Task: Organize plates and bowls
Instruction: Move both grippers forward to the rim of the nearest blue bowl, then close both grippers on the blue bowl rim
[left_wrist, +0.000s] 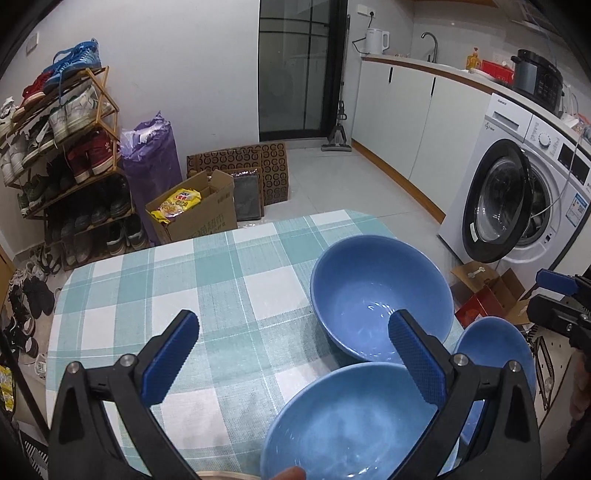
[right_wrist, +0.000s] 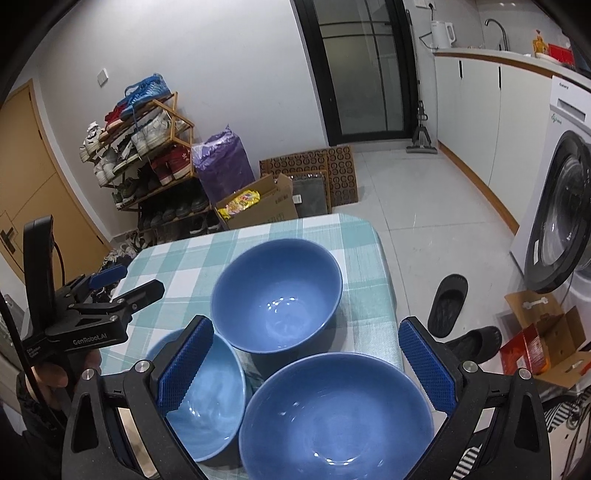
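3 blue bowls are seen grouped on the checked tablecloth (right_wrist: 354, 266) toward the table's right side: a far bowl (right_wrist: 277, 295), a near-right bowl (right_wrist: 336, 417) and a paler near-left bowl (right_wrist: 207, 398). The left gripper (left_wrist: 291, 354) and right gripper (right_wrist: 306, 365) are both held spread wide above them, with nothing grasped.

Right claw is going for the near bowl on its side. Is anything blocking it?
Nothing visible. The right claw is open, and the near bowl sits right below it, empty, with no other object between them.
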